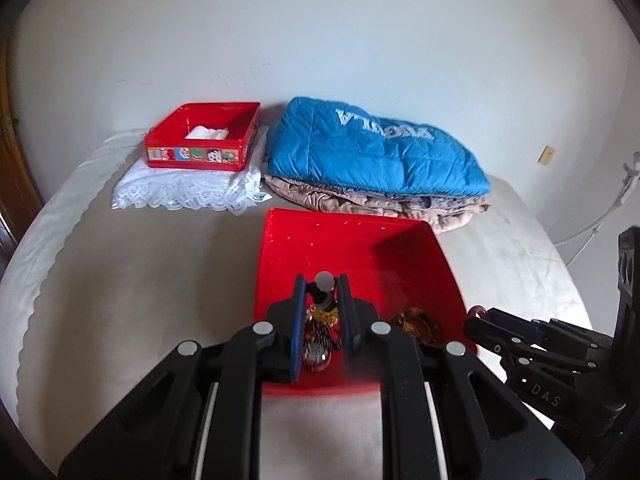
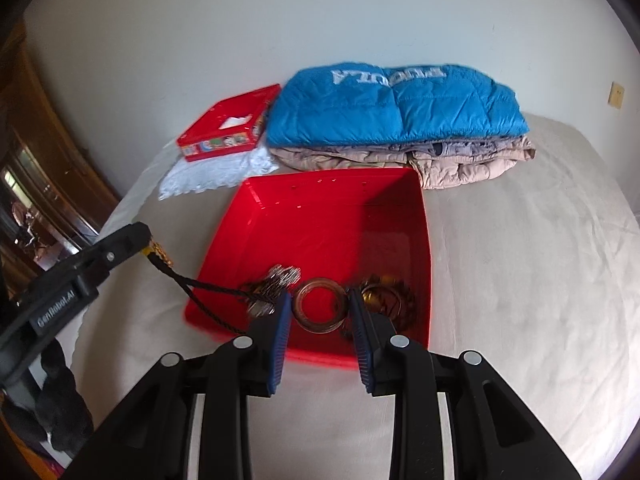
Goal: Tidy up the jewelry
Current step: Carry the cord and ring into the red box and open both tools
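A red tray (image 2: 328, 208) lies on the bed; its rim also shows in the left wrist view (image 1: 344, 236). My left gripper (image 1: 322, 285) is shut on a black cord necklace with a bead and gold links (image 1: 323, 286). In the right wrist view its cord (image 2: 208, 286) runs from the left gripper (image 2: 146, 242) down to silver pendants (image 2: 280, 278) in the tray. My right gripper (image 2: 320, 304) is shut on a clear brownish bangle (image 2: 320, 304) just above the tray. More gold jewelry (image 2: 384, 298) lies in the tray's right corner.
A smaller red box (image 1: 202, 140) with white stuff inside sits on a white lace cloth (image 1: 188, 190) at the back left. A folded blue quilted jacket (image 1: 368, 148) lies on a beige one (image 2: 460, 160) behind the tray. The bed sheet (image 2: 520, 280) spreads all around.
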`<move>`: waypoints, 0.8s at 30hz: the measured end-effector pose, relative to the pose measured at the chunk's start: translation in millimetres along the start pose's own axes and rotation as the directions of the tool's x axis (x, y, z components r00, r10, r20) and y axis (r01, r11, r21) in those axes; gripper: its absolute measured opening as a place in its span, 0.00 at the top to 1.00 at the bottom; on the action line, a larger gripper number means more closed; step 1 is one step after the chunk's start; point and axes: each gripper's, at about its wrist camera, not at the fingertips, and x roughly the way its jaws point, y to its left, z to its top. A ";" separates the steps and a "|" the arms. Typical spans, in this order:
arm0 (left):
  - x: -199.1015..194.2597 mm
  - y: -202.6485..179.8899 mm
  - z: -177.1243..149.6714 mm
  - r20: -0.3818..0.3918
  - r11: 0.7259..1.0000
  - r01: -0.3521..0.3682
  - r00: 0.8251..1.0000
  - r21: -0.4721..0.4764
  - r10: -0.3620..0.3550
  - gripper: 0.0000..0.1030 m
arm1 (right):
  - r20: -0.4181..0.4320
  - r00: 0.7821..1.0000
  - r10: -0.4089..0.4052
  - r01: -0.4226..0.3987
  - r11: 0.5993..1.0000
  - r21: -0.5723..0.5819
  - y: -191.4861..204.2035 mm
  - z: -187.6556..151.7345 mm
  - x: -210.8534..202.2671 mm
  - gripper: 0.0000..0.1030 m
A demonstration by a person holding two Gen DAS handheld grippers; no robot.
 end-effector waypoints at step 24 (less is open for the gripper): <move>122.7 -11.0 12.9 -0.117 0.992 -0.098 0.987 0.077 0.106 0.65 | -0.074 0.995 -0.069 0.070 0.997 0.016 -32.5 32.6 96.9 0.55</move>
